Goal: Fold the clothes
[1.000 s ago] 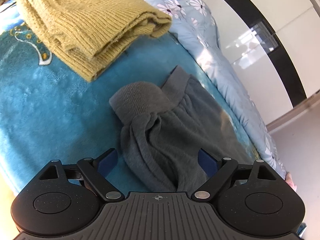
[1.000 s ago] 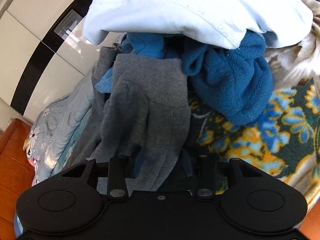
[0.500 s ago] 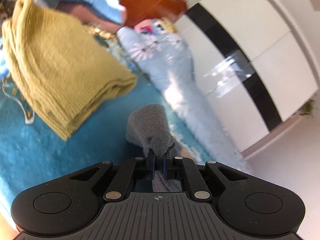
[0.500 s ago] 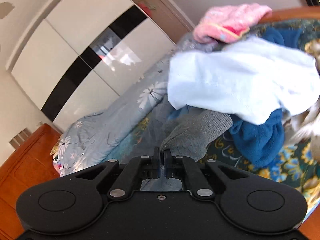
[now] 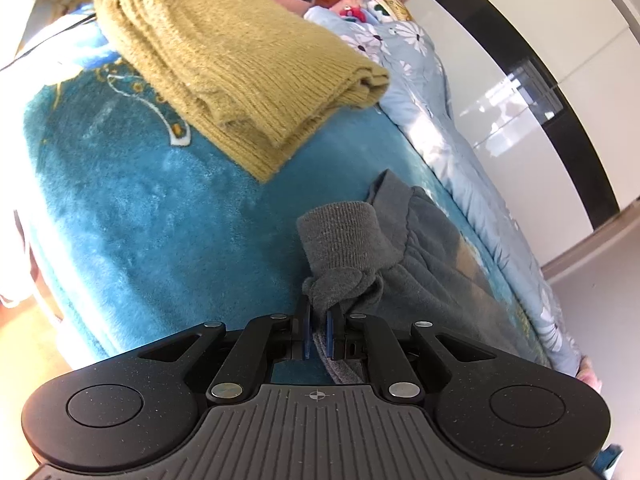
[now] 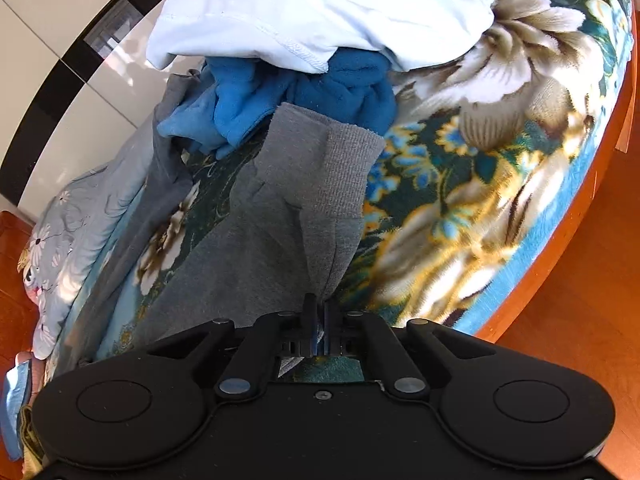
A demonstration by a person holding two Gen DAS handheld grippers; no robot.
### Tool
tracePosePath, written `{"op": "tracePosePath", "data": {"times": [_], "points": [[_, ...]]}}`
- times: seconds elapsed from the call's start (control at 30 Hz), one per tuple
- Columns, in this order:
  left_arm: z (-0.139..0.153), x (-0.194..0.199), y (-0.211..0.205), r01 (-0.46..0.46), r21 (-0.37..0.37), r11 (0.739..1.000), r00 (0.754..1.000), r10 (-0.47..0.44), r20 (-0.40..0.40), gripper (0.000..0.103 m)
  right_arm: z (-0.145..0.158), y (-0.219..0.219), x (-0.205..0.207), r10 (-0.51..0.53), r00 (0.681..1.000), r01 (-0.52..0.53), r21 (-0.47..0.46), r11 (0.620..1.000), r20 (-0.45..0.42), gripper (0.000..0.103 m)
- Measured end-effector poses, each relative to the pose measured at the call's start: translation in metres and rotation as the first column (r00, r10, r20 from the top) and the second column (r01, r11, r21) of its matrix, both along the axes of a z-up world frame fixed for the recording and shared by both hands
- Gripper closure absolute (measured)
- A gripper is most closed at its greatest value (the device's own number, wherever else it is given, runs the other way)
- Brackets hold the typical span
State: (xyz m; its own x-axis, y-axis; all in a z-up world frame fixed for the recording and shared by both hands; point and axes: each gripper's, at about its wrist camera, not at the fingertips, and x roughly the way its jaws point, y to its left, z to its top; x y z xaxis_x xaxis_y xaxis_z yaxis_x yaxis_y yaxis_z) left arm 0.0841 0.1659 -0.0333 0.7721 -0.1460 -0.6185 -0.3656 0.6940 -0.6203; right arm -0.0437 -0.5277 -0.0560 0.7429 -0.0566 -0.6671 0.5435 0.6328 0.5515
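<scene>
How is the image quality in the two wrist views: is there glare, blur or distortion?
Left wrist view: sharp; strong sunlight glare on the white wardrobe; fisheye bends the teal blanket; the folded mustard sweater is clear. Right wrist view: sharp; the pale blue garment is brightly lit, the grey garment partly shadowed; edges curve.

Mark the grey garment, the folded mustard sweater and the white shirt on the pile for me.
grey garment (image 6: 256, 248), right wrist view, on its flat body below the ribbed cuff.
mustard sweater (image 5: 240, 72), left wrist view, on the top folded layer.
white shirt (image 6: 320, 16), right wrist view, on its smooth upper surface.
</scene>
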Motion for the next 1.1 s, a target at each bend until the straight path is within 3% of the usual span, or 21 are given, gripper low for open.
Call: {"op": "tracePosePath", "data": {"times": [0.07, 0.13, 0.23, 0.3, 0.33, 0.37, 0.43, 0.53, 0.7, 0.8, 0.93, 1.1], "points": [[0.003, -0.002, -0.001, 0.015, 0.001, 1.0, 1.0, -0.015, 0.006, 0.096, 0.004, 0.004, 0.002, 0.003, 1.0, -0.003, -0.008, 1.0, -0.009, 0.099], [0.009, -0.005, -0.003, 0.045, 0.037, 0.998, 0.999, -0.046, 0.017, 0.095, 0.011, 0.004, 0.007, 0.033, 0.999, -0.033, -0.023, 0.999, -0.018, 0.09], [0.02, -0.006, -0.007, 0.097, 0.098, 0.99, 0.995, -0.099, 0.024, 0.093, 0.026, 0.004, 0.012, 0.069, 0.998, -0.069, -0.064, 0.996, -0.007, 0.087], [0.028, -0.008, -0.009, 0.106, 0.14, 0.984, 0.994, -0.109, 0.013, 0.079, 0.038, 0.002, 0.011, 0.059, 0.998, -0.059, -0.104, 0.993, -0.005, 0.084], [0.032, -0.01, -0.008, 0.106, 0.159, 0.982, 0.994, -0.109, 0.009, 0.06, 0.044, 0.001, 0.01, 0.05, 0.999, -0.05, -0.127, 0.991, -0.008, 0.082], [0.037, -0.015, -0.006, 0.102, 0.178, 0.979, 0.994, -0.105, 0.007, 0.054, 0.049, -0.001, 0.008, 0.041, 0.999, -0.042, -0.147, 0.988, -0.008, 0.08], [0.049, -0.028, 0.0, 0.099, 0.222, 0.97, 0.994, -0.105, 0.013, 0.054, 0.06, -0.004, 0.001, 0.023, 1.0, -0.021, -0.186, 0.982, 0.009, 0.073], [0.069, -0.022, 0.002, 0.118, 0.249, 0.961, 0.99, -0.134, 0.049, 0.042, 0.073, -0.005, 0.003, 0.038, 0.999, -0.029, -0.224, 0.974, 0.034, 0.073], [0.077, 0.065, -0.013, 0.213, 0.262, 0.941, 0.971, -0.235, 0.054, 0.03, 0.08, 0.014, 0.06, 0.159, 0.983, -0.139, -0.191, 0.972, 0.096, 0.067], [0.067, 0.132, -0.022, 0.279, 0.299, 0.913, 0.958, -0.285, -0.022, 0.03, 0.078, 0.032, 0.105, 0.244, 0.962, -0.222, -0.168, 0.96, 0.12, 0.067], [0.045, 0.206, -0.031, 0.314, 0.392, 0.865, 0.95, -0.288, -0.124, 0.03, 0.073, 0.047, 0.154, 0.308, 0.945, -0.285, -0.184, 0.941, 0.11, 0.066], [0.018, 0.258, -0.041, 0.37, 0.405, 0.836, 0.928, -0.32, -0.188, 0.03, 0.064, 0.044, 0.197, 0.315, 0.945, -0.295, -0.181, 0.938, 0.091, 0.066]]}}
